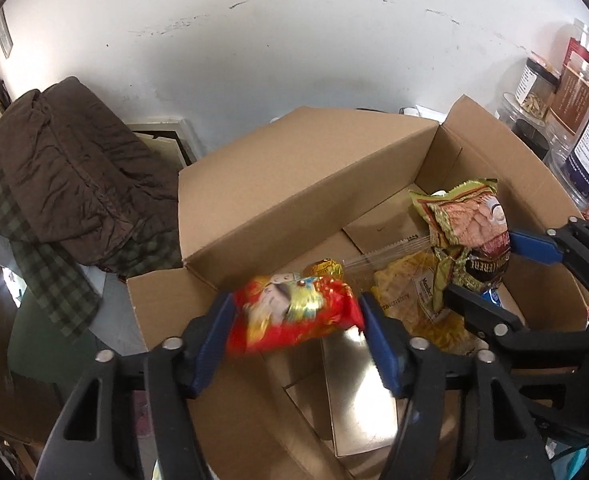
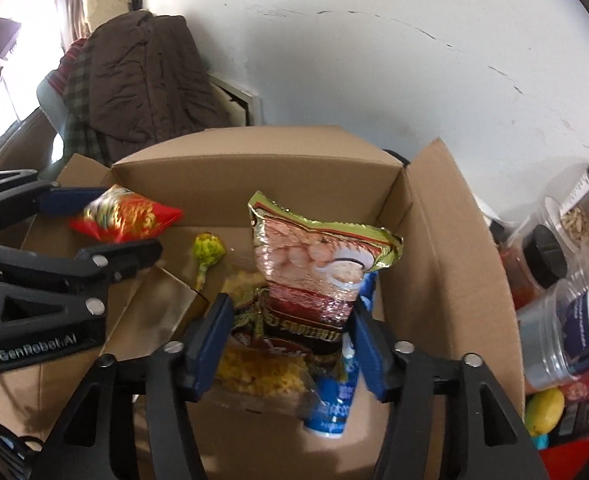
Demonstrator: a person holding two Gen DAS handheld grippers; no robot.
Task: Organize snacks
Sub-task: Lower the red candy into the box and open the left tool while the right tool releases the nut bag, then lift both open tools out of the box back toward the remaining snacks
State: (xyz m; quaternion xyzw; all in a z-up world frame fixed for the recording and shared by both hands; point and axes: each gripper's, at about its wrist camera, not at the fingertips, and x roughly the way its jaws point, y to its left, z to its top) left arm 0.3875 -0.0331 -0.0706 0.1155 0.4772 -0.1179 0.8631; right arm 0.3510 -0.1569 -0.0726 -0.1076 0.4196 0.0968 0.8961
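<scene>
A red snack packet [image 1: 294, 312] is pinched between the blue pads of the left gripper [image 1: 296, 320], held above the near left part of the open cardboard box [image 1: 254, 184]. A gold-and-pink snack bag [image 2: 318, 264] is clamped upright in the right gripper [image 2: 288, 340], over the box's right side. On the box floor, a clear bag of yellow snacks [image 2: 262, 372], a blue packet [image 2: 334, 400] and a green lollipop [image 2: 208, 250] are seen. Beyond the box, a brown jacket [image 1: 74, 168] and plastic jars [image 1: 574, 120] are noted.

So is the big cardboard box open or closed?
Open. The cardboard box has its flaps standing up, and the lollipop and snacks show inside.
</scene>
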